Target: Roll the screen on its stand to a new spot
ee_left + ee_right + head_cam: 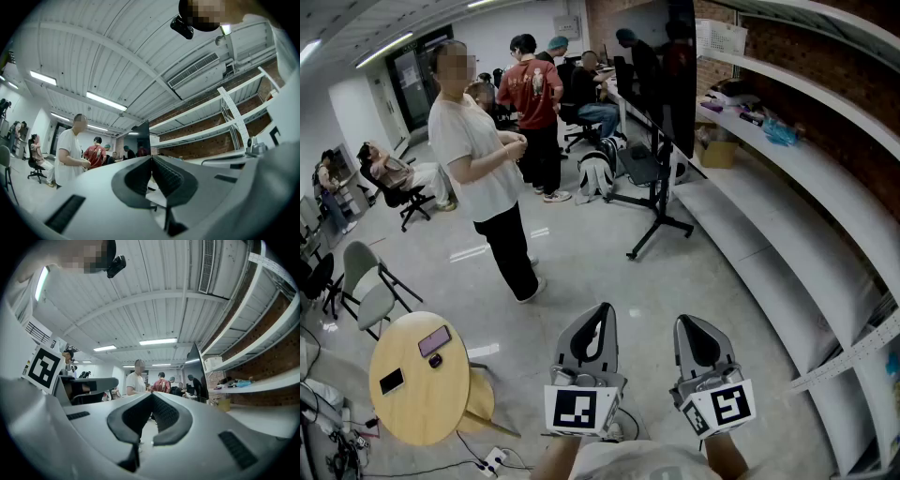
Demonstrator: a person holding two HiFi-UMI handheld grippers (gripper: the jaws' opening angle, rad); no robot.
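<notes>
A tall black screen (664,66) stands on a black wheeled stand (657,217) at the far middle-right of the head view, next to the long white shelves. It also shows as a dark slab in the left gripper view, screen (143,138), and in the right gripper view, screen (196,373). My left gripper (604,310) and right gripper (686,323) are low in the head view, side by side, both shut with nothing between the jaws. Both are well short of the stand, tilted upward.
A person in a white shirt (478,159) stands left of the path to the stand. More people (534,94) sit and stand behind. A round wooden table (417,378) with phones sits at the lower left, a folding chair (370,281) beside it. White shelves (787,216) line the right.
</notes>
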